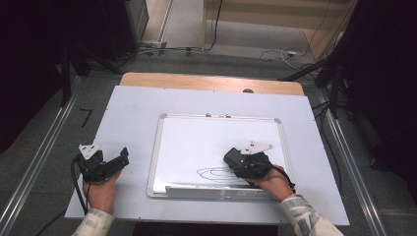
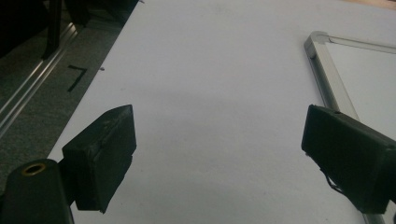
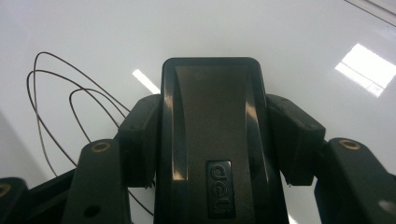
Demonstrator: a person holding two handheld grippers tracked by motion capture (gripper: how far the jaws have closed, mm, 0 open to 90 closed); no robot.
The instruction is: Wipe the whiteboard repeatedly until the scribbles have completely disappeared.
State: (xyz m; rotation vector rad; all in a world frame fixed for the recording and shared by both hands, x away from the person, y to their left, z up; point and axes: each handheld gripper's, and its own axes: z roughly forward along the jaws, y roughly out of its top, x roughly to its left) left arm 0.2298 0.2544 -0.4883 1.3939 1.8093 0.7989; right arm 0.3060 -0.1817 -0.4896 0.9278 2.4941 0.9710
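A whiteboard (image 1: 275,129) with a silver frame lies flat on the table, with dark looping lines (image 1: 215,173) drawn near its front edge. My right gripper (image 1: 234,158) rests on the board just right of those lines, shut on a black eraser (image 3: 212,135) marked "deli". The loops (image 3: 53,98) curve off to the left of the eraser in the right gripper view. My left gripper (image 1: 122,157) sits on the table left of the board, open, with nothing between its pads (image 2: 105,156). The board's frame corner (image 2: 316,39) lies ahead to its right.
A pale sheet (image 1: 133,113) covers the wooden table (image 1: 196,80). The board's pen tray (image 1: 216,192) runs along its near edge. Metal rails (image 1: 44,157) flank the table on the floor, and cables (image 1: 280,53) lie behind it.
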